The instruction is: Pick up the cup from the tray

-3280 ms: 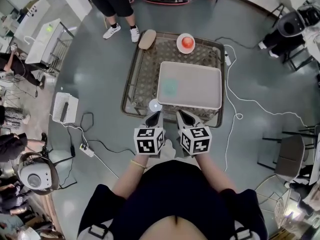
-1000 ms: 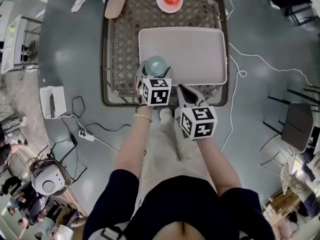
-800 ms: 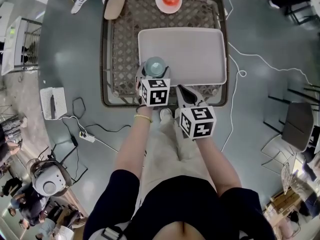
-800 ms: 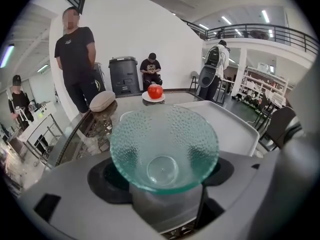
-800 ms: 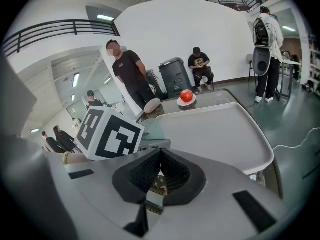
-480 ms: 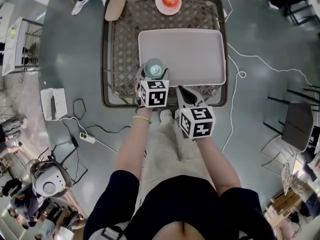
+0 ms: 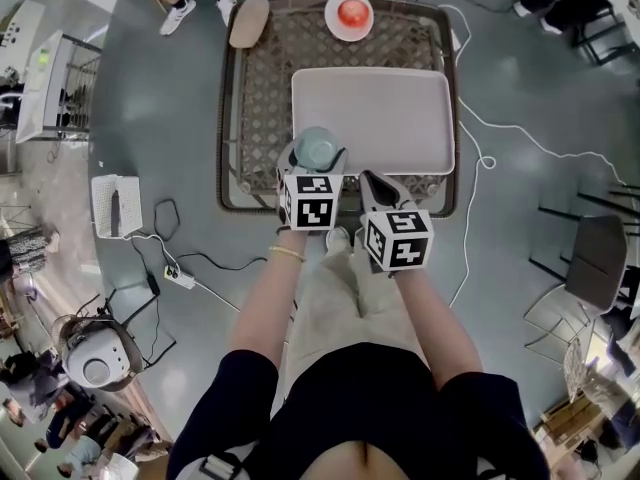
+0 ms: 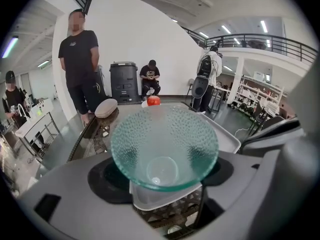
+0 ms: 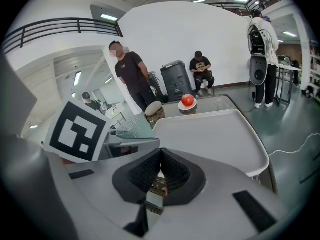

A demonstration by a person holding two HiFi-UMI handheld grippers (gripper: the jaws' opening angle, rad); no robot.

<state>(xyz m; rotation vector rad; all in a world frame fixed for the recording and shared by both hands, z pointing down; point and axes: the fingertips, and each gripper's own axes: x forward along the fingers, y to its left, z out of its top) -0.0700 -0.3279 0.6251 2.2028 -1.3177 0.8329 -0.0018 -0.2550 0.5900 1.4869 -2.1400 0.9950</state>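
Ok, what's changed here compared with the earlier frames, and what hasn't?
The left gripper reached the glass cup at the near-left corner of the tray, its jaws have just been closing on it, and it now lifts it. The right gripper stayed shut and idle; tray and apple unmoved.

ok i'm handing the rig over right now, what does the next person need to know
Left gripper: its jaws have just been closing and now clamp the green glass cup by its sides.
Right gripper: shut, empty, at the near edge of the wicker table.
Cup: upright, over the near-left corner of the tray, which is otherwise bare.
Done: cup grasped and apparently lifted off the tray.
Left: probably just raise it well clear, level.
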